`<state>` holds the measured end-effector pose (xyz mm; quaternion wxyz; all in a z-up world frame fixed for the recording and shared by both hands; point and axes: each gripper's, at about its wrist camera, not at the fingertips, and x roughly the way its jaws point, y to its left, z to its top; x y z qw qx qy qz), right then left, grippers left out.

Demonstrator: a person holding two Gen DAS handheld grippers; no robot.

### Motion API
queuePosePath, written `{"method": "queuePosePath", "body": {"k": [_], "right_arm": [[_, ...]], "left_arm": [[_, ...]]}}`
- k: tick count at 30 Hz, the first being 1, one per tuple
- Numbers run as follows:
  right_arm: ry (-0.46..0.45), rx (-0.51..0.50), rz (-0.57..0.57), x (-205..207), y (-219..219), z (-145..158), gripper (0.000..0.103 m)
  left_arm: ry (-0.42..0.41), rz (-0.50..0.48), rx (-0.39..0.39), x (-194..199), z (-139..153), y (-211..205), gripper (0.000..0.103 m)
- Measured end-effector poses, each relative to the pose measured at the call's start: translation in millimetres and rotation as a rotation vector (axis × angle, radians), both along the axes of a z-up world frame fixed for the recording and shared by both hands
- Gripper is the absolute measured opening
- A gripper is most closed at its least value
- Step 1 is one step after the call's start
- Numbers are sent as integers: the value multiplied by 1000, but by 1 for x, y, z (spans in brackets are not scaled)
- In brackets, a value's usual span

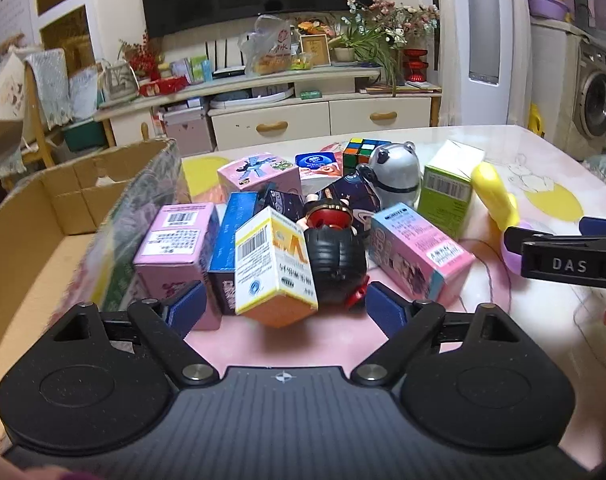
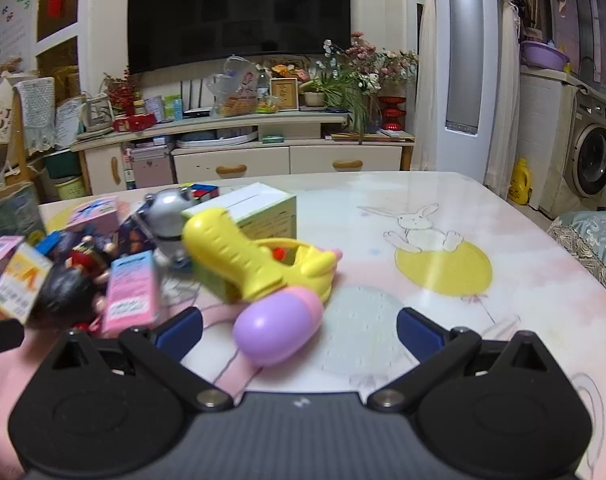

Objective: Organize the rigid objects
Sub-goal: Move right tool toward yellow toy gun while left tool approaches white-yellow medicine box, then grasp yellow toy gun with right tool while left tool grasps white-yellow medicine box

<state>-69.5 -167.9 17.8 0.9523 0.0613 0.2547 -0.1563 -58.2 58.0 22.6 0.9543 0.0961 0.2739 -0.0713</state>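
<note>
Left wrist view: the left gripper [image 1: 285,308] hangs low over the pink table [image 1: 503,148] with its blue pads spread wide apart, holding nothing. Between and just beyond the pads a yellow and white box [image 1: 273,268] stands tilted on one corner, leaning against a black round toy [image 1: 335,256] with a red top. At 10 o'clock from the box a pink box [image 1: 175,248] with a barcode stands beside a blue box [image 1: 233,236]. At 2 o'clock lies a pink and blue box [image 1: 419,252] on its side. Farther back, around 12 o'clock, sit another pink box [image 1: 259,174], a colour cube [image 1: 361,152] and a grey panda figure [image 1: 395,172]. At 1 o'clock stands a green box [image 1: 449,188], with a yellow toy [image 1: 495,192] touching its right side. An open cardboard box [image 1: 35,232] fills the 9 o'clock side, its wall just beside the pile. The right gripper [image 1: 563,256] enters from the 3 o'clock edge; from here I cannot tell its opening.

In the right wrist view the right gripper [image 2: 299,332] also has its pads wide apart and empty. The yellow toy [image 2: 259,256] lies at 12 o'clock, its purple rounded end [image 2: 277,328] lying between the pads and nearer the left one. The green box [image 2: 259,208] stands behind it, touching. The pile of boxes is blurred at 9 to 10 o'clock.
</note>
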Motion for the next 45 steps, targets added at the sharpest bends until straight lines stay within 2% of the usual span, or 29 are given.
{"method": "queuePosePath", "body": {"k": [5,10,11,16,18,22,24,26,28,31,36,41,42,43,44,45], "right_arm": [[24,40,2,25,-9,-6,102],[70,1,26,46,-1,-13,102],[72,-10,27,48,0,-13,102],[71,-59,21,52,-1,-13,102],[76,-57,16,55,-5,-14,100],[91,-23,1,55,-12,-17,84],[89,4,-2,55,-15,-18,77],[79,23,-3,53,-19,-16,59],[65,34,-7,50,-20,-13,53],[40,77,-19,45,-25,-11,48],[10,154,-16,38,-32,-8,45],[-12,221,-2,31,-37,-6,40],[-19,226,7,29,-37,-5,38],[-21,222,17,27,-35,-4,29],[-21,215,25,26,-34,-3,24],[-21,207,28,25,-32,-4,24]], "left_arm": [[31,6,-39,2,1,2,103],[51,21,-27,14,0,0,100],[54,25,-28,16,0,0,102],[74,15,-48,27,2,-4,101],[78,18,-57,33,2,-6,97],[90,26,-93,38,2,-3,92],[104,27,-113,38,2,-3,83],[117,17,-130,39,2,-3,80],[118,18,-141,39,1,-4,79],[116,35,-146,40,-1,-4,74],[123,65,-137,40,-6,-4,60],[143,81,-122,43,-12,-2,58],[143,78,-121,44,-13,-3,58],[143,75,-120,42,-13,-3,58],[142,73,-114,43,-15,-4,58],[139,69,-107,41,-15,-5,58]]}}
